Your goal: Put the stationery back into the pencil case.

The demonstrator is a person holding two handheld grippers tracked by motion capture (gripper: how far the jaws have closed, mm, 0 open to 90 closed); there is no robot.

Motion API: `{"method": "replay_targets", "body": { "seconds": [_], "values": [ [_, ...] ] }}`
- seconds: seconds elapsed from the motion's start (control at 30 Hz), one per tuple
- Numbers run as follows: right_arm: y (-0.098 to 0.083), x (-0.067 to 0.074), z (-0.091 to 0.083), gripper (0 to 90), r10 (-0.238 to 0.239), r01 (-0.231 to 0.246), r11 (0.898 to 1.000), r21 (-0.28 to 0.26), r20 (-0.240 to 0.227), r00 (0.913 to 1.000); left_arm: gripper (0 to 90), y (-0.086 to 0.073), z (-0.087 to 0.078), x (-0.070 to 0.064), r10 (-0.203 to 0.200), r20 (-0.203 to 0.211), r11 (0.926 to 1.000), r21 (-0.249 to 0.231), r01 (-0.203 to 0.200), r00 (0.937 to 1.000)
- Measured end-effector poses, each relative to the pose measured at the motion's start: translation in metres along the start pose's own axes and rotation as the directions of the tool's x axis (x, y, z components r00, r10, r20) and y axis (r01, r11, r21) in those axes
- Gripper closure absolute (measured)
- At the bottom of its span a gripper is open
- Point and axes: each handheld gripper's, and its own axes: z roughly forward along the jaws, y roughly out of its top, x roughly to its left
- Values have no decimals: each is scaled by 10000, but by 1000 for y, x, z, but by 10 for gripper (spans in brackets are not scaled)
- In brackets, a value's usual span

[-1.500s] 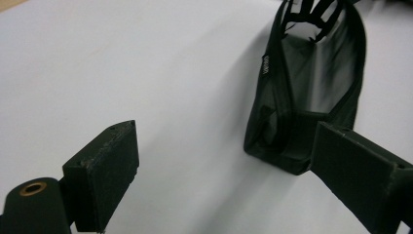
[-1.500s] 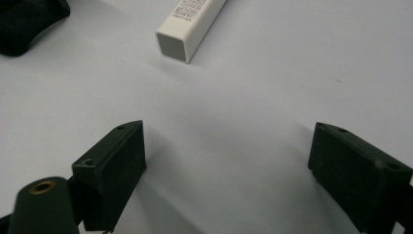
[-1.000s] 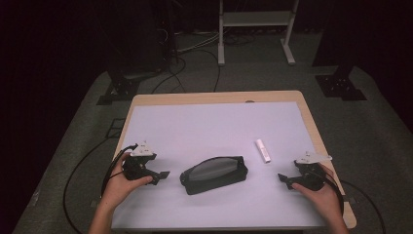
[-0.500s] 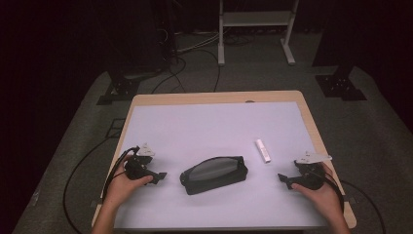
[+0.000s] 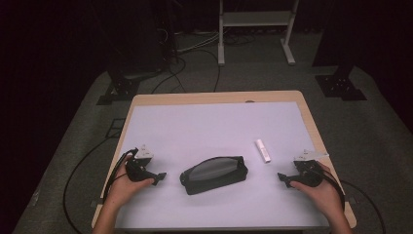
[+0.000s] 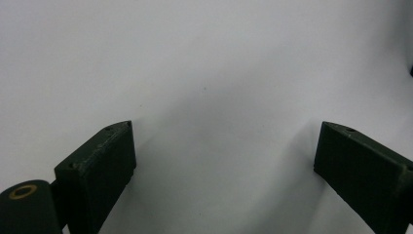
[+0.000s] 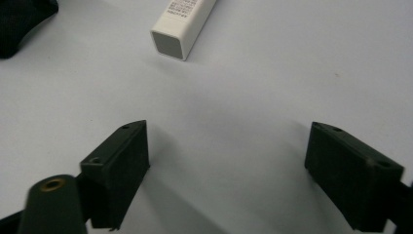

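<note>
A black zipped pouch [image 5: 213, 174] lies on the white mat [image 5: 209, 126], near the front middle. A small white oblong box [image 5: 263, 150] rests to its right, a short way off. My left gripper [image 5: 158, 178] sits low over the mat left of the pouch, pointing at it, jaws open and empty [image 6: 224, 161]. My right gripper [image 5: 282, 179] is at the right, pointing left toward the pouch. Its jaws [image 7: 226, 161] have just been closing a little but still stand open with nothing between them. Ahead of them lie the white box [image 7: 182, 24] and a corner of the pouch [image 7: 19, 24].
The mat covers a wooden table [image 5: 311, 126] whose edges show around it. Cables trail off the left gripper over the table's left edge [image 5: 114, 170]. A dark floor with stands and cables lies beyond the far edge.
The left hand has sunk slightly toward the mat. The right hand, the pouch and the white box have stayed where they were.
</note>
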Motion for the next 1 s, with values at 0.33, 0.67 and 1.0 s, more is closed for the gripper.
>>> {"method": "replay_targets", "body": {
  "seconds": [0.33,0.67,1.0],
  "values": [
    [20,8,-9,309,273,-269,9988,416,-89,9996,64,-10,0,1,-40,78,9974,-715,46,10000],
    [43,13,-13,359,368,-362,9983,452,-135,9992,64,-10,0,1,-61,98,9974,-722,68,9999],
    [60,19,-5,398,369,-358,9977,573,-187,9991,64,-10,0,1,-61,100,9974,-721,68,9999]
  ]
}}
